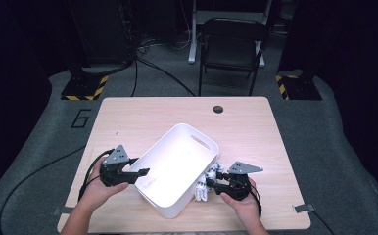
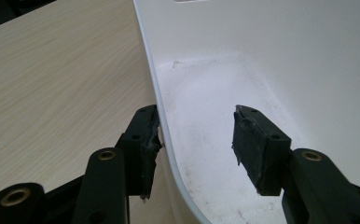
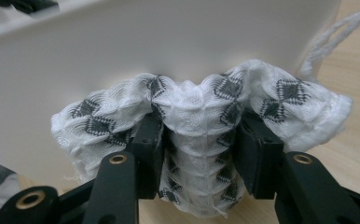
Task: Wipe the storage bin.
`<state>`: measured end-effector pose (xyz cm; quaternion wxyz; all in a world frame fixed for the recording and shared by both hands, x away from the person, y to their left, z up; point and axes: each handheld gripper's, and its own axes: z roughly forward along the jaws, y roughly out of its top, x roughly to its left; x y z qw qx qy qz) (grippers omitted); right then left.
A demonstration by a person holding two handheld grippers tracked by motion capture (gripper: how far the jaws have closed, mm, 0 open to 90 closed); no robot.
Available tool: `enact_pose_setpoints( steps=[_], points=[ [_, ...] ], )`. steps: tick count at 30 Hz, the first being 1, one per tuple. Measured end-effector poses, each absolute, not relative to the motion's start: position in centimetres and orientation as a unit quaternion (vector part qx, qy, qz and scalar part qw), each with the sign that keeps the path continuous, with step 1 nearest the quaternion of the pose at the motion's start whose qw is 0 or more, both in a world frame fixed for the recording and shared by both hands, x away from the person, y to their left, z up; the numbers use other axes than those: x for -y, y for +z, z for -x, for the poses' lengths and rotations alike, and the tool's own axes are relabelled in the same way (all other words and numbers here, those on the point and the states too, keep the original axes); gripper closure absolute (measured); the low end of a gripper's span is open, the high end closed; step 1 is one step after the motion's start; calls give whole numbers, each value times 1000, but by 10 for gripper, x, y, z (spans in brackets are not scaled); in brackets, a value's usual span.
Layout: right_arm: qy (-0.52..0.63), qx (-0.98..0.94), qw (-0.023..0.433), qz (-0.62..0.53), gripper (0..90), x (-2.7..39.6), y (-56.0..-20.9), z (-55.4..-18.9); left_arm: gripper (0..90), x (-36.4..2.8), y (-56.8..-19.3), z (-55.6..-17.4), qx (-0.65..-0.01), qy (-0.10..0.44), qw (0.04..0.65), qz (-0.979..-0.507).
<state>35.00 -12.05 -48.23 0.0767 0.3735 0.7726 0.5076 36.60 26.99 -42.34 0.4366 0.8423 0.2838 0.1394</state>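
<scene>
Two grippers at work on one white bin (image 1: 177,169) sitting skewed on the wooden surface (image 1: 128,115). Left gripper (image 1: 137,176) straddles the bin's near-left rim: one finger (image 2: 143,140) outside, touching or nearly touching the wall, the other (image 2: 257,147) inside and clear of it, so fingers apart, not clamping. Looks like it's there to steady the bin. Right gripper (image 3: 199,144) has a bunched white cloth with black diamond pattern (image 3: 201,116) pinched between its fingers, pressed in on both sides, right against the bin's outer wall on the near-right side; loose white threads (image 3: 332,37) trail off it. Step in hand, I'd say: cloth picked up, going into the bin. Next move needs a lift over the rim, then release inside. Bin interior looks empty so far.
</scene>
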Motion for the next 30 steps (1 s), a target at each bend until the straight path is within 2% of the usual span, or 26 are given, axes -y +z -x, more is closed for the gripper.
enact_pose_setpoints(
  steps=[8,12,22,30],
  points=[
    [447,-809,79,-373,480,112,-504,-356,504,-270,-424,-367,-285,140,438,-841],
    [442,-811,84,-374,424,113,-504,-356,505,-271,-424,-367,-284,139,440,-841],
    [443,-824,133,-328,403,108,-492,-350,504,-271,-424,-367,-285,140,441,-840],
    [513,-790,100,-321,396,113,-469,-344,501,-270,-424,-367,-286,140,441,-839]
  ],
)
